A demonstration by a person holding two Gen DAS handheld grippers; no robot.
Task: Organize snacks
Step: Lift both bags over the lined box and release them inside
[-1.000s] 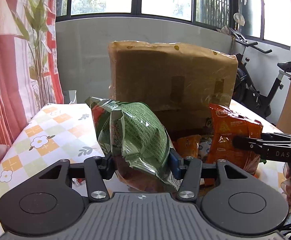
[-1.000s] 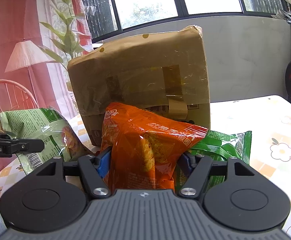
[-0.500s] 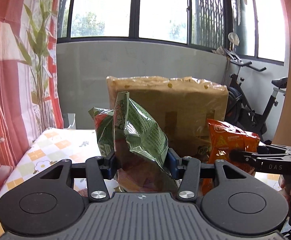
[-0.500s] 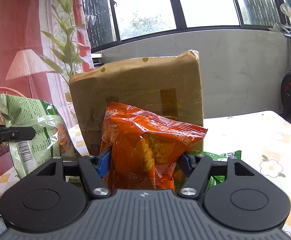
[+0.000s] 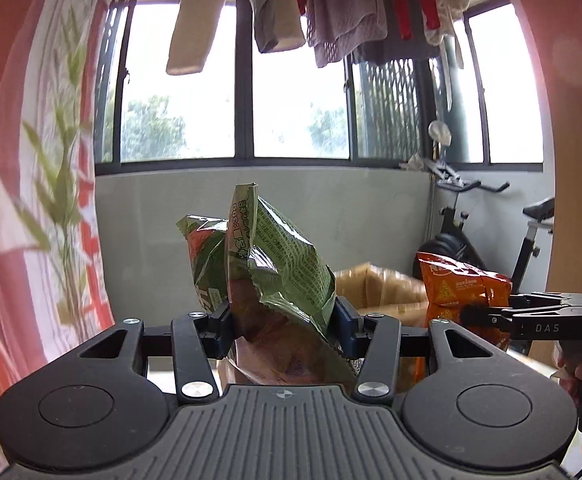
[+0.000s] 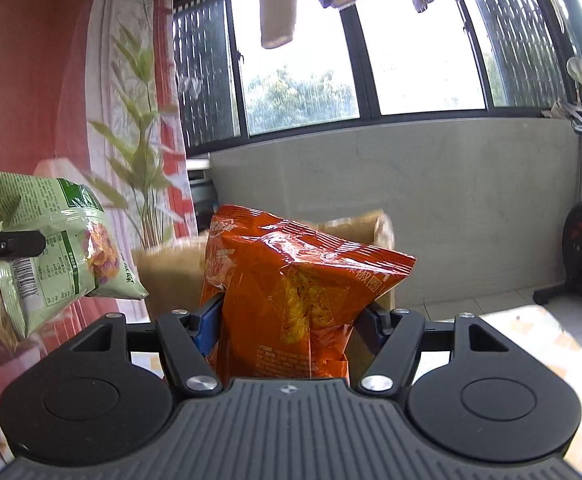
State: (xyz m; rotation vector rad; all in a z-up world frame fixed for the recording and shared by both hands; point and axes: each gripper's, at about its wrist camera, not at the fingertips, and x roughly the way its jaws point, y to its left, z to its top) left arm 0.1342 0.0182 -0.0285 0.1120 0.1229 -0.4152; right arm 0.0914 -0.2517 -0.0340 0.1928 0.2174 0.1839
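My left gripper (image 5: 283,324) is shut on a green snack bag (image 5: 267,276) and holds it high in the air; the bag also shows at the left of the right wrist view (image 6: 59,248). My right gripper (image 6: 291,324) is shut on an orange snack bag (image 6: 295,292), also raised; it shows at the right of the left wrist view (image 5: 459,292). The brown cardboard box (image 5: 379,288) stands open-topped below and behind both bags; its rim shows behind the orange bag in the right wrist view (image 6: 171,272).
Laundry (image 5: 331,12) hangs overhead by the window. An exercise bike (image 5: 491,240) stands at the right. A plant (image 6: 139,140) and red curtain are at the left. A strip of the patterned table (image 6: 531,332) shows at the lower right.
Both grippers have risen with their bags, from level with the box's front to above its rim. The table has dropped almost out of view.
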